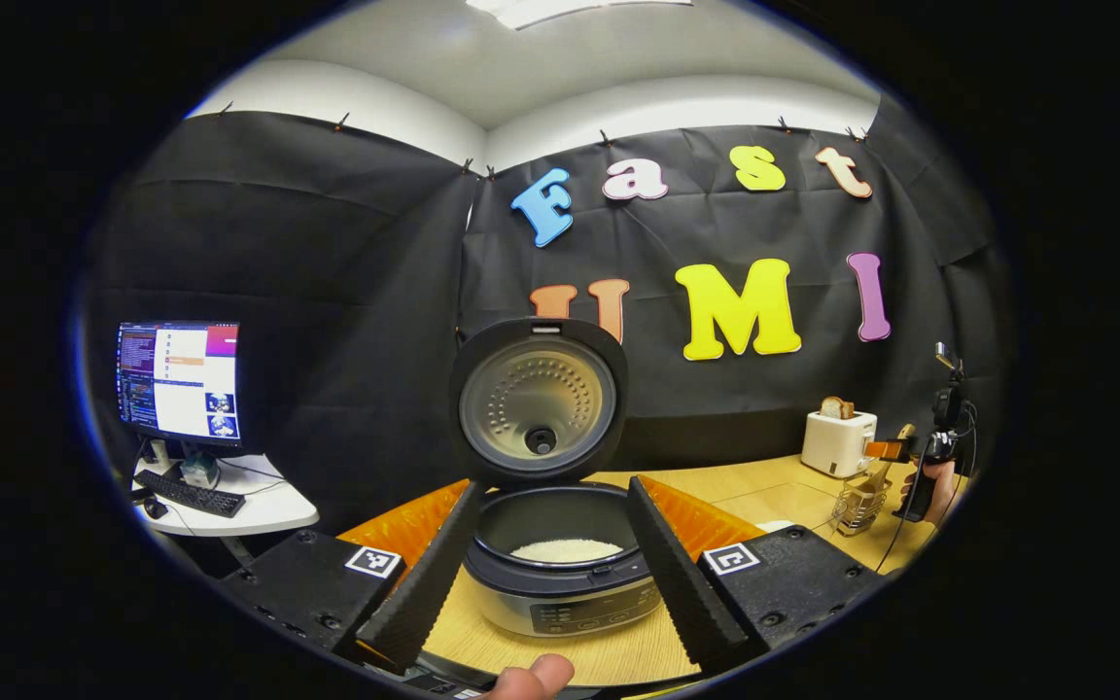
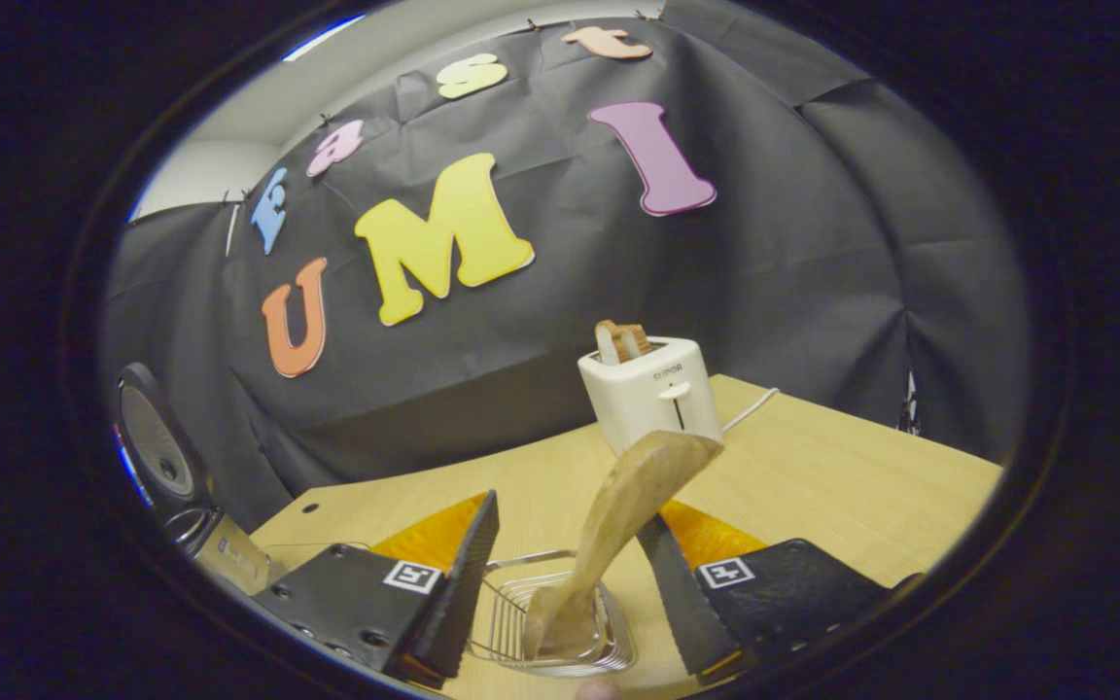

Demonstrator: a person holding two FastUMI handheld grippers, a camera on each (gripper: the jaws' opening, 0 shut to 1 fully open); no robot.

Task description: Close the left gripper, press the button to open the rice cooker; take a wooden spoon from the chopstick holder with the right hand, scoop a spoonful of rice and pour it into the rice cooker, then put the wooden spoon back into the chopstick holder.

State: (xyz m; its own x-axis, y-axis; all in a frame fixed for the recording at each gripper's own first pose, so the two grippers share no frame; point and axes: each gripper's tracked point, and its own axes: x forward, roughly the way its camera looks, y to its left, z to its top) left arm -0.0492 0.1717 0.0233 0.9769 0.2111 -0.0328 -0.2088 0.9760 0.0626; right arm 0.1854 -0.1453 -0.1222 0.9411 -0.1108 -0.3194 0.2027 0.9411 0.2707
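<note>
Left gripper view: rice (image 1: 567,550) inside rice cooker (image 1: 560,574)

The rice cooker (image 1: 560,564) stands on the table, lid (image 1: 538,401) raised upright, white rice (image 1: 566,550) in its pot. The wooden spoon (image 2: 618,515) stands tilted in the wire chopstick holder (image 2: 560,622), bowl uppermost.

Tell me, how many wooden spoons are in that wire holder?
1: a pale wooden spoon stands tilted in the wire chopstick holder on the light wooden table, before the white toaster. Lower items may be hidden.
</note>
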